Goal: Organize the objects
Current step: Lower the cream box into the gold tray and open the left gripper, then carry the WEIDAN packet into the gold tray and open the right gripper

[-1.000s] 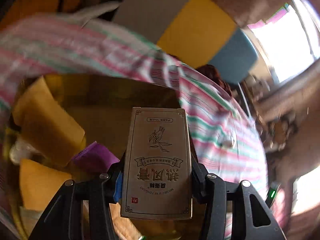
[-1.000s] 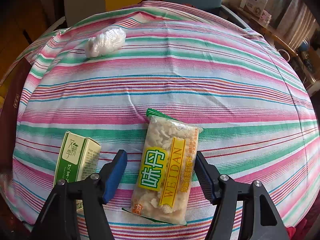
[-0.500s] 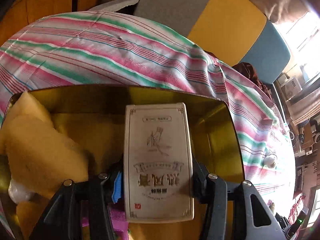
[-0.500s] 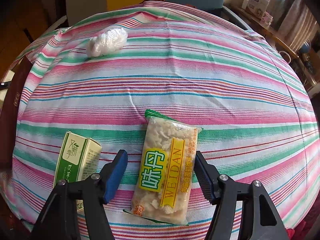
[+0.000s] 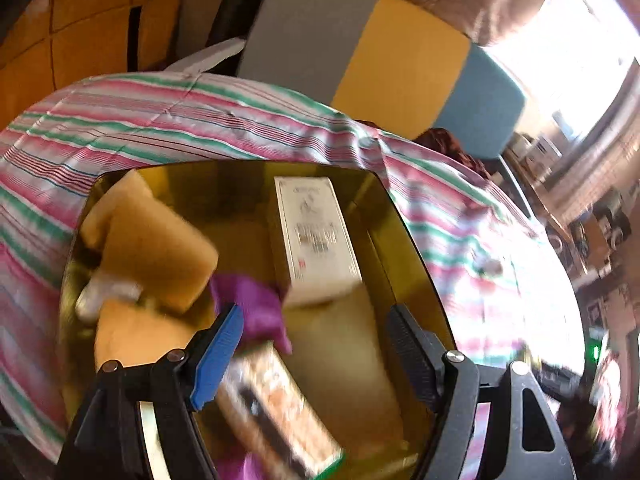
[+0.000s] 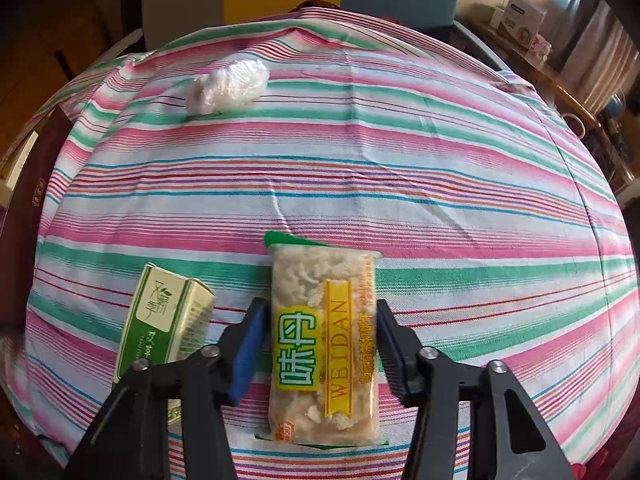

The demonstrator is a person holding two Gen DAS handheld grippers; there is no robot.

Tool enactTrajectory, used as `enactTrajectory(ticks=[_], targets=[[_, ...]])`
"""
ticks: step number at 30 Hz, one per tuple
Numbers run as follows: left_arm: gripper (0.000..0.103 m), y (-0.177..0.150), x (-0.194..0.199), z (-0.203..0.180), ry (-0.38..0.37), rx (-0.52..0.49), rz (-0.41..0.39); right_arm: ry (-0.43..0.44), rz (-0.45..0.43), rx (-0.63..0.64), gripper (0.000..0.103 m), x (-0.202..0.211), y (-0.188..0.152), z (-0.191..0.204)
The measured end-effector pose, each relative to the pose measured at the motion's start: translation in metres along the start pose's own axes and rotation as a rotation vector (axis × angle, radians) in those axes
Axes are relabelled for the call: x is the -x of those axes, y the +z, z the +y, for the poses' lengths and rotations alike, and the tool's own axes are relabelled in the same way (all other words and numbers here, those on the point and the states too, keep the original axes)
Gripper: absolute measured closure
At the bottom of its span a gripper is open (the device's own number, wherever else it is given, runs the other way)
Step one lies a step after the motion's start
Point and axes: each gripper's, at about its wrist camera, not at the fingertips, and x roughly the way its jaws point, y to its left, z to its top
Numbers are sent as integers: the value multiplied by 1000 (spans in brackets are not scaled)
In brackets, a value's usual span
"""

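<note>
Here, your left gripper (image 5: 316, 354) hangs over the gold tin (image 5: 404, 216) on the striped tabletop (image 5: 160, 120), its jaws opening and gripping nothing. The pale card box (image 5: 316, 240) lies free inside the tin, beyond the jaws, beside yellow sponges (image 5: 156, 248), a purple packet (image 5: 256, 308) and a blurred snack pack (image 5: 280, 408) near the blue pad.

To the right, your right gripper (image 6: 320, 344) points down at the Weidan snack bag (image 6: 324, 344) lying flat on the cloth. Its jaws are closing with the bag between them, pads about at its edges. A green box (image 6: 164, 320) lies just left of the blue pad, and a white plastic wad (image 6: 228, 86) sits well beyond.
</note>
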Motion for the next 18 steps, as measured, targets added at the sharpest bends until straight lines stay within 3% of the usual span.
enactTrajectory(ticks=[8, 18], targets=[[27, -53, 36, -1, -1, -75, -8, 12, -6, -21, 56, 1, 0, -3], [27, -78, 59, 10, 61, -101, -37, -17, -16, -49, 56, 5, 2, -2]])
